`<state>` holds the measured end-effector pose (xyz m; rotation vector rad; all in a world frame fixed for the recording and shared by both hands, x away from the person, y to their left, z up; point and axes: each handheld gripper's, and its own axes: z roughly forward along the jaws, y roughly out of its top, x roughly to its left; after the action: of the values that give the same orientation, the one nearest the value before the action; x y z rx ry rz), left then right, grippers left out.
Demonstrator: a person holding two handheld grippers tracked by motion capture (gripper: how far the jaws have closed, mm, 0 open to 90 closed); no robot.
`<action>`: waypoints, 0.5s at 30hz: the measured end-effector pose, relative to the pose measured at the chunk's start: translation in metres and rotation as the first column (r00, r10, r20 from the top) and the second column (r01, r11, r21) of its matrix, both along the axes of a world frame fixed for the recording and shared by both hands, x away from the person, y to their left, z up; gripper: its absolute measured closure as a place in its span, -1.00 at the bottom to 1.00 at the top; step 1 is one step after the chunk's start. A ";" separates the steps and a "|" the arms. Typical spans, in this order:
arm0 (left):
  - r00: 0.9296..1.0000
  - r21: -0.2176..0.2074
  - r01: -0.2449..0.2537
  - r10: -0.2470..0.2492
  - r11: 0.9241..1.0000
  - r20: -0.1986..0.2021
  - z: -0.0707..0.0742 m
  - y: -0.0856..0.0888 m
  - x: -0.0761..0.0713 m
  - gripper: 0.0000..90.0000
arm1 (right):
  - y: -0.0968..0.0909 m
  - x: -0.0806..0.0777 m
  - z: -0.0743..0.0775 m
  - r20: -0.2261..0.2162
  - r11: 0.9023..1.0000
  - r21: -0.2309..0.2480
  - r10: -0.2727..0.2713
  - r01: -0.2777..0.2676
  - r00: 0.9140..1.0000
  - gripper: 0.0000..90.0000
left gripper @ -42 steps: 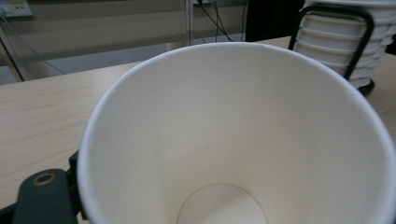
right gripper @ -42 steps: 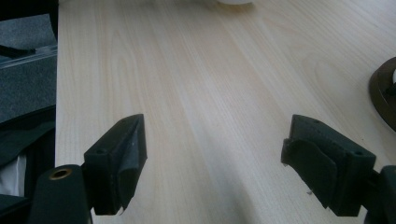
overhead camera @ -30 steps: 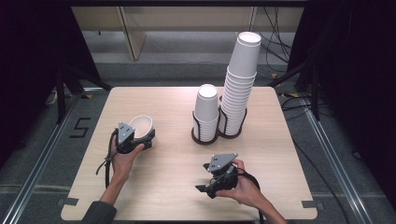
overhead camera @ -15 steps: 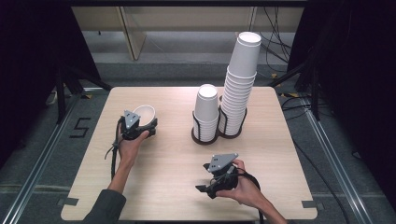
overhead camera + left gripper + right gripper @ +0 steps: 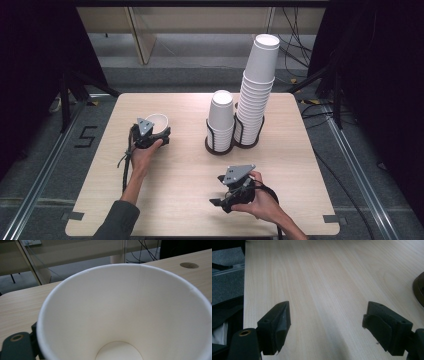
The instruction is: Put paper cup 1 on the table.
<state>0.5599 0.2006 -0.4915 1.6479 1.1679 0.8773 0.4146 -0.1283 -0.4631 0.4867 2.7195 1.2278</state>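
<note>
Paper cup [image 5: 156,121], white, single, sits in the left gripper [image 5: 150,134] over the left half of the table [image 5: 180,180]; in the left gripper view the cup [image 5: 125,315] is seen mouth-on w/ its round base visible inside, one black jaw beside its rim at lower left. Largest to smallest: table, light wood, w/ rounded corners; tall stack of white cups [image 5: 257,95] in a dark wire holder [image 5: 248,142] at rear centre-right; shorter stack [image 5: 221,120] just beside it on the left, in a matching holder [image 5: 220,146]; single cup; both grippers. Left gripper: clamped on the cup, grey plate on top, held by the person's left hand [image 5: 142,157]. Right gripper [image 5: 225,200]: near the front edge, well apart from the cup; right gripper view shows its jaws spread wide w/ bare wood between them [image 5: 325,322], grasping nothing.
</note>
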 end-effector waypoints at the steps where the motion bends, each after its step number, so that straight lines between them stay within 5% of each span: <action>1: 1.000 -0.009 0.001 -0.001 1.000 -0.002 0.000 0.000 0.000 -0.75 | 0.000 0.000 0.000 0.000 1.000 0.001 0.000 0.000 1.000 -0.52; 15: 0.998 0.040 0.034 -0.031 0.999 -0.059 -0.008 0.004 -0.008 -0.70 | 0.000 0.000 0.000 -0.001 1.000 -0.001 -0.001 0.001 1.000 -0.52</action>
<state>0.5518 0.2043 -0.4997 1.7315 1.1663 0.8431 0.4141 -0.1284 -0.4630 0.4884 2.7208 1.2265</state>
